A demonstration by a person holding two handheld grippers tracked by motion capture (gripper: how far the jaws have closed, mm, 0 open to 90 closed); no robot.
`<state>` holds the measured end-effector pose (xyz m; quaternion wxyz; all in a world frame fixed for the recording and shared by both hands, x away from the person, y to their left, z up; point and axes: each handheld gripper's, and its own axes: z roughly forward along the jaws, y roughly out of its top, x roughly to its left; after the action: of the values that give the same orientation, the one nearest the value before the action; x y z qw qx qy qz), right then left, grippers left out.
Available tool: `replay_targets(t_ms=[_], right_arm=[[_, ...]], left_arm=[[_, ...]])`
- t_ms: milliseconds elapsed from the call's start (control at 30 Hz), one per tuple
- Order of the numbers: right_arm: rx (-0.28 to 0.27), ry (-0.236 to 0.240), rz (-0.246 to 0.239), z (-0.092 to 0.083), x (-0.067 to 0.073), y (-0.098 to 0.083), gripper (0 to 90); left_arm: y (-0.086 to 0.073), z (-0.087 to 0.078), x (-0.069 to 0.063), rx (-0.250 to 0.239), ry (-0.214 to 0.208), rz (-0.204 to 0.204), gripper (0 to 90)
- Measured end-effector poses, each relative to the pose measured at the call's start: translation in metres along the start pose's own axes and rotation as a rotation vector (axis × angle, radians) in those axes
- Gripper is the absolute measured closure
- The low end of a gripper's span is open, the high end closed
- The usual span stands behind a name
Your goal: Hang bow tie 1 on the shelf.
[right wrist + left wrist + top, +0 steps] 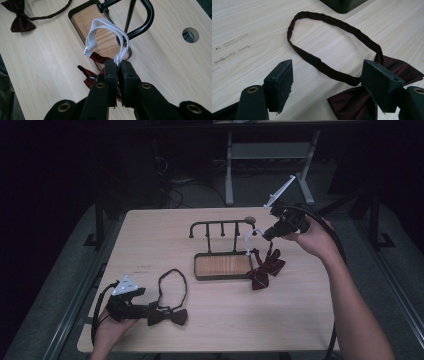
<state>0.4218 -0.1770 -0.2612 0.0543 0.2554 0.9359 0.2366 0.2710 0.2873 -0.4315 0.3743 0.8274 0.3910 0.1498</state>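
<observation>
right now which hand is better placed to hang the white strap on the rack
Right. The right hand-held gripper is shut on the white strap beside the rack, with the red bow tie dangling below. The left hand-held gripper sits open at the dark bow tie, far from the rack.

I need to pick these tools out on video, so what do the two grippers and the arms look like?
Both are black. The left gripper and right gripper each carry a grey three-cornered plate and trail a black cable. Their jaws are blocky black pads on arms with brass-ringed holes. The forearms are bare, no sleeves.
</observation>
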Motion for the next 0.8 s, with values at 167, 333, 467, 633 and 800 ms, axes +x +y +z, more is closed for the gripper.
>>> replay_targets(t_ms=[167,333,467,633,800], right_arm=[[0.008,-0.012,0.017,0.001,-0.007,0.003,85.1],[0.0,-0.016,0.045,0.003,-0.013,0.004,85.1],[-0.001,-0.024,0.062,0.005,-0.018,0.003,85.0],[0.002,-0.028,0.084,0.006,-0.022,0.002,84.3],[-0.002,-0.03,0.084,0.008,-0.023,0.003,83.1]], left_arm=[[0.0,0.0,0.0,0.003,-0.002,0.004,26.3],[0.0,0.0,0.0,0.005,-0.003,0.009,26.3],[0.0,0.0,-0.001,0.006,-0.003,0.01,26.3],[0.001,0.0,-0.001,0.007,-0.008,0.009,26.3],[0.0,0.0,-0.001,0.005,-0.007,0.006,26.3]])
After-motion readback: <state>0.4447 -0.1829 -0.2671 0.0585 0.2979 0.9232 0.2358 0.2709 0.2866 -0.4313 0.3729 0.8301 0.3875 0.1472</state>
